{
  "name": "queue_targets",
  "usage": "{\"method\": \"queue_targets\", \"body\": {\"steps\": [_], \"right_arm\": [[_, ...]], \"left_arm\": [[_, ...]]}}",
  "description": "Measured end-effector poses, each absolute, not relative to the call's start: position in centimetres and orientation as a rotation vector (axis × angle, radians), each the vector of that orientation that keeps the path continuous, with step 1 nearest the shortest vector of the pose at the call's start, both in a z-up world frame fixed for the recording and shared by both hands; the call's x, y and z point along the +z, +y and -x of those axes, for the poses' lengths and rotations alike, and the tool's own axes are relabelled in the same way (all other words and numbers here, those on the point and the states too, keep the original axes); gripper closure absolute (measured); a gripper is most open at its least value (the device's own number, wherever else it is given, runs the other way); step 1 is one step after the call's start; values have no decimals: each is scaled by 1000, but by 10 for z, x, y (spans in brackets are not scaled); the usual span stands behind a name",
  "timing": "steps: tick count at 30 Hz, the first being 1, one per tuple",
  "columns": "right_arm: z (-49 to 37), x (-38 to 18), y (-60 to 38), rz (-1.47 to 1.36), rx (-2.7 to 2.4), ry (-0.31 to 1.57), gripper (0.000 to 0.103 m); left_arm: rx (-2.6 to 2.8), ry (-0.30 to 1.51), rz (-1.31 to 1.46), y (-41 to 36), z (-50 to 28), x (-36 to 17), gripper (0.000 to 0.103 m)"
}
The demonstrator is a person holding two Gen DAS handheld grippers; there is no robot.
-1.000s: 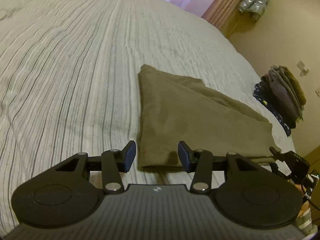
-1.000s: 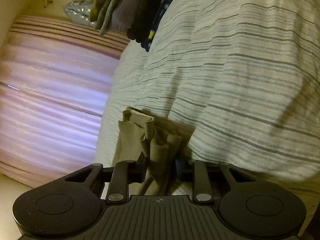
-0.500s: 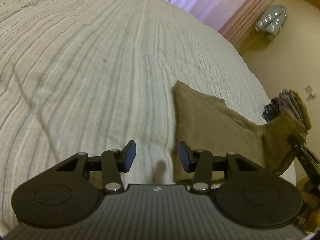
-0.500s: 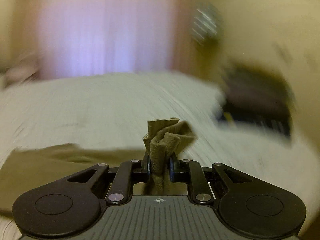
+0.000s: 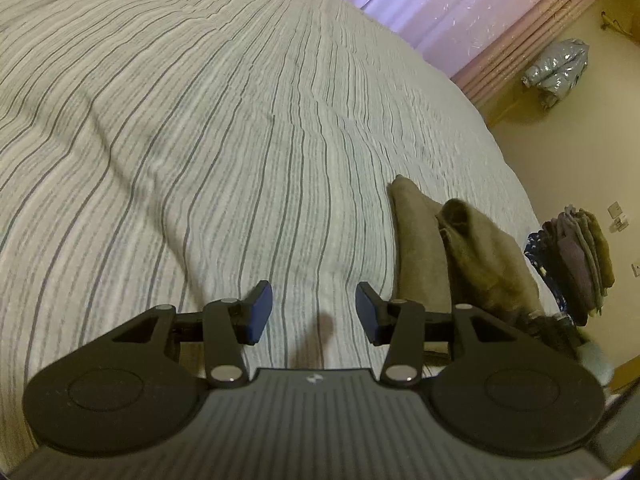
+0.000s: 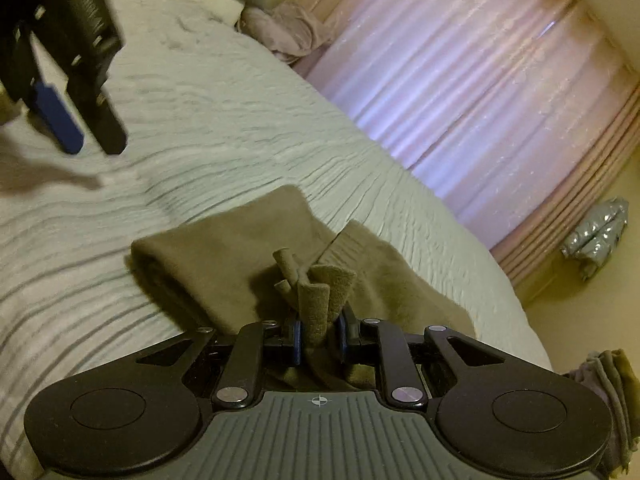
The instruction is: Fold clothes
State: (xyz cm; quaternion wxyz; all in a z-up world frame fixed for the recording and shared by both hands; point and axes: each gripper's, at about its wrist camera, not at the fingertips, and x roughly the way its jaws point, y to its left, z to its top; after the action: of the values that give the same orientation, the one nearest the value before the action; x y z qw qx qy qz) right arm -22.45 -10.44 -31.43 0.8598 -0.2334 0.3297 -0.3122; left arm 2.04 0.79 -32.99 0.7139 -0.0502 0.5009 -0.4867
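- My right gripper point(image 6: 318, 334) has its jaws clamped on a bunched edge of the brown cloth point(image 6: 224, 256), so I can carry this edge over the rest for a fold.
- The cloth lies on the bed point(image 5: 200, 140), near the bed's edge toward the curtain point(image 6: 460, 92).
- My left gripper point(image 5: 314, 312) hovers beside the cloth, jaws apart and empty, I think ready to press it.

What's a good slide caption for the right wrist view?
Right gripper pinches a bunched edge of the olive-brown cloth over the striped bed, left gripper open nearby.
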Motion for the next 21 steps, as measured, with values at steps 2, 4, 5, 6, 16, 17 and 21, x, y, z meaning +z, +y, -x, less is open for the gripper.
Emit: {"method": "queue_targets", "body": {"steps": [2, 4, 5, 6, 16, 17, 21], "right_arm": [[224, -301, -102, 511, -679, 604, 86], [222, -289, -93, 523, -677, 538, 86], [220, -288, -88, 522, -660, 522, 86], [217, -291, -84, 522, -638, 528, 86], [201, -325, -86, 524, -579, 603, 86], [199, -330, -87, 529, -565, 636, 83], [201, -341, -74, 540, -554, 701, 71]], "left_arm": [[-1081, 1109, 115, 6, -23, -330, 61], [-1084, 1109, 119, 5, -25, -330, 61], [-1082, 1110, 121, 4, -26, -331, 61], [-1078, 1114, 123, 6, -28, -332, 62], [-1069, 1111, 115, 9, -31, -332, 62], [-1068, 1110, 109, 8, -30, -331, 62], [-1070, 1115, 93, 8, -26, -327, 62]]}}
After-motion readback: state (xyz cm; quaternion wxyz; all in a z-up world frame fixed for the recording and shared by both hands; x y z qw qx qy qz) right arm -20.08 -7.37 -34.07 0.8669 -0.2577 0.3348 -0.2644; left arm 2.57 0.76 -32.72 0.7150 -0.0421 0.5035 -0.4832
